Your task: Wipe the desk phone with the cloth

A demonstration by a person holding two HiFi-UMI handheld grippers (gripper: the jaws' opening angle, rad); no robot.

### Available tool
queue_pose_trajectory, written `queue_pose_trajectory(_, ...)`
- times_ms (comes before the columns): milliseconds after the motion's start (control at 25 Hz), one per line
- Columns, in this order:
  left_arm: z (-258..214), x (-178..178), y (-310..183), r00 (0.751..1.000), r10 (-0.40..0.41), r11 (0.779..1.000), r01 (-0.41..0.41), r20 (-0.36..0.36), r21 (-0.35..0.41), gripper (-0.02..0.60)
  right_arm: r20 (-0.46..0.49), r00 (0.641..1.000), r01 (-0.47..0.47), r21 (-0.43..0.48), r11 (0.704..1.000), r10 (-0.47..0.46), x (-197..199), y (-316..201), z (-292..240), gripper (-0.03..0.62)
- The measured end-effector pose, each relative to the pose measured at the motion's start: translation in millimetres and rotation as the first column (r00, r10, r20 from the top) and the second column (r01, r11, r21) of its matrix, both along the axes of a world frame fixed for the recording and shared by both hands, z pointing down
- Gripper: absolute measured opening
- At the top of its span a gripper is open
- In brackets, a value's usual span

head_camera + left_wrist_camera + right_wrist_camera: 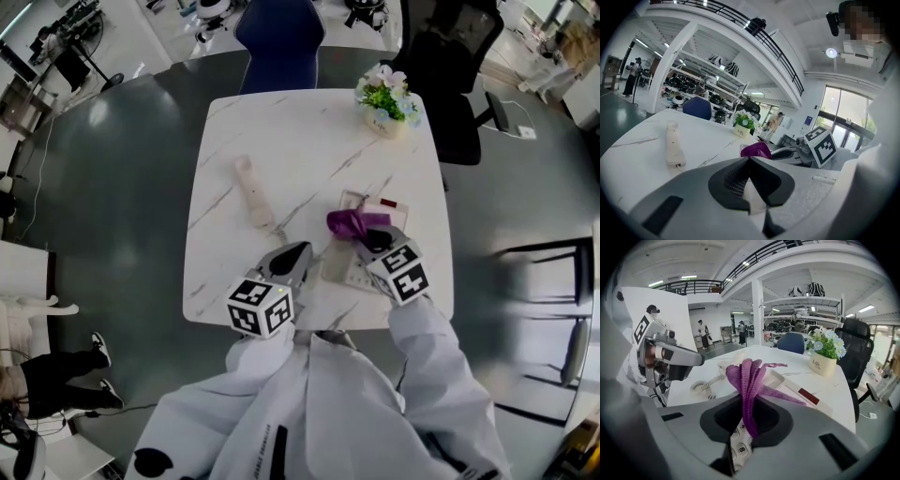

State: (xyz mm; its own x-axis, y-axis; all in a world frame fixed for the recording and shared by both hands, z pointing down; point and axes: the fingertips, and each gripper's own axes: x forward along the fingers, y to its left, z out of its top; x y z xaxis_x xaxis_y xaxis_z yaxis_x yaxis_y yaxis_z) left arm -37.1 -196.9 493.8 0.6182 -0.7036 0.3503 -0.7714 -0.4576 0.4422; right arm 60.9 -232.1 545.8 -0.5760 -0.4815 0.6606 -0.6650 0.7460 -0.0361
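Purple knit cloth: soft, light, floppy; I judge it bunches easily, best held at gathered middle; right gripper jaws pinching it there, folds draped over keypad of desk phone; phone pale hard plastic, near table front edge; handset off cradle; left gripper jaws pressed together, apparently empty.

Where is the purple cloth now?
The purple cloth hangs right of centre over the table in the head view, pinched in the right hand-held gripper, above the keypad of the desk phone.
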Motion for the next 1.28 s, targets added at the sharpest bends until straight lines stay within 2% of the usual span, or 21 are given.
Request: queue_pose_trajectory(1280, -0.9, -2.6, 32.4, 1.000, -0.011, 1.000, 0.011, -0.014, -0.004, -0.002, -0.046, 0.995, 0.081, -0.086, 0.993, -0.085, -16.2, 62.5, 14.3, 0.040)
